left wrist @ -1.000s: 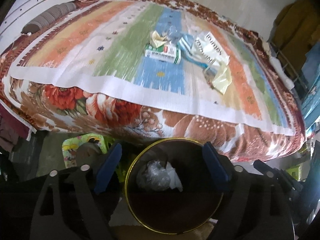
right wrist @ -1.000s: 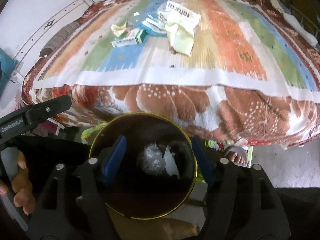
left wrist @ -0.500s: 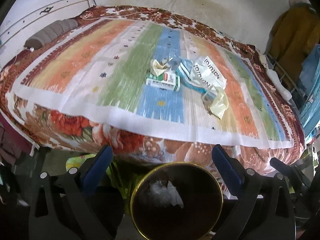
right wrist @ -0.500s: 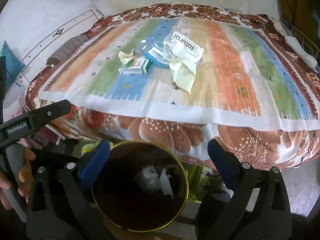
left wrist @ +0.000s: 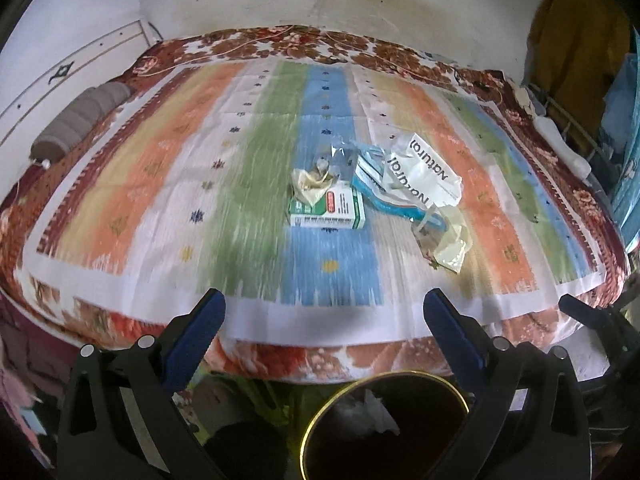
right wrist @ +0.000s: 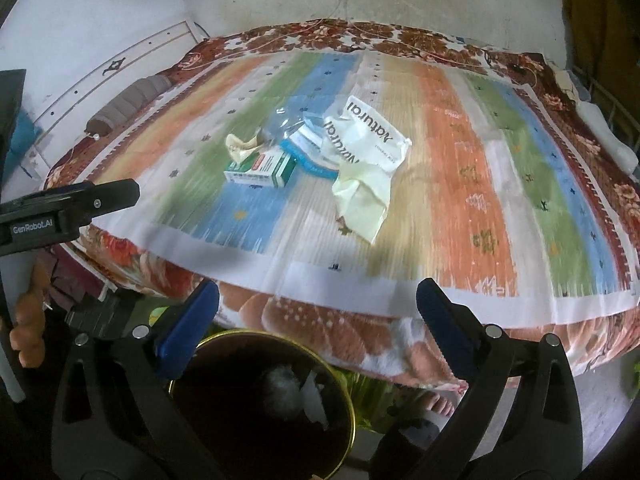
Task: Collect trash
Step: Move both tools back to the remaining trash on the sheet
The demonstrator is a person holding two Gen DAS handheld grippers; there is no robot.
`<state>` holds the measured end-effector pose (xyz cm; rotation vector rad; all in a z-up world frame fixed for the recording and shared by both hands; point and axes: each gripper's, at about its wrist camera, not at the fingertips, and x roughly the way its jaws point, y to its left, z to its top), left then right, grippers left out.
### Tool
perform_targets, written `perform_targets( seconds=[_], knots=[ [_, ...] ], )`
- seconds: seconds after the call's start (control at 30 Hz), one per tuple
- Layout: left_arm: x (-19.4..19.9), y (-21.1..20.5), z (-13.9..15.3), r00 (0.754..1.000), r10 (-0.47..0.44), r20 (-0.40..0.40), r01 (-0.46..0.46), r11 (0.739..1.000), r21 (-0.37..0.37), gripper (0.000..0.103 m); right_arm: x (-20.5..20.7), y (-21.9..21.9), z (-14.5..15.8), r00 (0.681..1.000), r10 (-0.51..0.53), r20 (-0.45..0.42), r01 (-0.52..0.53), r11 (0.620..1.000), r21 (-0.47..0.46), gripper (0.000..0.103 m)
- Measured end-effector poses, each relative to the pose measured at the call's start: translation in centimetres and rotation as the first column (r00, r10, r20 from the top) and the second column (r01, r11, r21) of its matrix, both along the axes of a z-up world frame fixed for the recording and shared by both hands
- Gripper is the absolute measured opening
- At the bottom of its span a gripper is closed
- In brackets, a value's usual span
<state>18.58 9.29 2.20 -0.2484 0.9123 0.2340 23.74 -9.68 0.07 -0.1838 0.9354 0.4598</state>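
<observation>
Trash lies in a heap on the striped bed cover: a green and white box, a crumpled yellowish wrapper, a white "Natural" bag, a blue packet and a pale yellow wrapper. A dark bin with a gold rim stands on the floor below the bed edge, with crumpled trash inside. My left gripper and right gripper are both open and empty, above the bin, short of the heap.
A grey bolster lies at the bed's left edge by the white headboard. Clothes and a rack stand at the right. The left gripper shows in the right wrist view. A bare foot is beside the bin.
Both grippers have risen and tilted up from over the bin toward the bed, and their jaws have opened wider. The bin has slid to the bottom of both views.
</observation>
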Motion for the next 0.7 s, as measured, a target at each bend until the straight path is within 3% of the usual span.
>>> perform_targets(
  seconds=[0.4,0.6,0.7],
  knots=[
    [4.3,2.3,-0.3,0.999,-0.053,0.011,0.054,0.997,-0.050,0.097,3.7,1.4,-0.1,1.000,0.013,-0.025,-0.013,1.000,0.003,0.094],
    [6.9,4.6,-1.7,0.999,-0.035,0.012,0.036,0.993,-0.114,0.096,6.5,1.8,-0.9,0.999,-0.004,-0.036,0.004,1.000,-0.025,0.094],
    [7.9,4.9,-2.2,0.999,-0.044,0.014,0.045,0.993,-0.108,0.095,8.1,1.8,-1.5,0.998,-0.020,-0.054,0.019,1.000,-0.023,0.094]
  ],
)
